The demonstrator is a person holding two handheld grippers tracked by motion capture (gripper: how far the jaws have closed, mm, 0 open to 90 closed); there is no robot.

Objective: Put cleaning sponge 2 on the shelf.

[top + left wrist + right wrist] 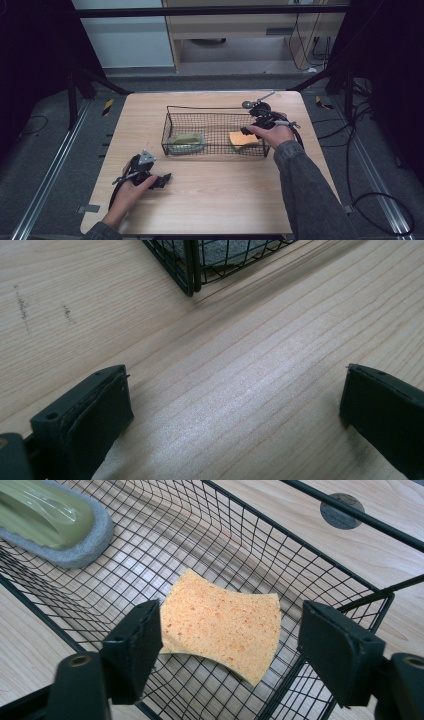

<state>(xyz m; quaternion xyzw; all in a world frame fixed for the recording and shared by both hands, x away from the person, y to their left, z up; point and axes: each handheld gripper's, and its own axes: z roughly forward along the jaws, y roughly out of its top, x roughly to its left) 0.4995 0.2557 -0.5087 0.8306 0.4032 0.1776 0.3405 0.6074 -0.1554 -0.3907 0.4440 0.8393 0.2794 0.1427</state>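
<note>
Evidently the work in hand is loading cleaning things into the wire basket (215,131) on the tabletop (210,200). 2 things lie in it: an orange sponge (222,622) flat on the mesh floor at the basket's right end, and a green-handled scrubber (47,517) with a grey pad at its left end, well apart from the sponge.

The right hand-held gripper (230,650) hangs over the right end of the basket, pointing down into it. Its jaws stand apart, 1 on each side of the sponge, and neither pad presses on it, so the sponge rests on the mesh by its own weight. That reads as a release: the sponge looks set down where it belongs, with the jaws spread wide enough to lift away without dragging it.

The left hand-held gripper (235,405) rests low over the bare tabletop in front of the basket's near left corner, its jaws wide apart with nothing between them. It seems parked there to keep out of the right hand's way. A small dark disc (342,510) lies on the wood beyond the basket.
</note>
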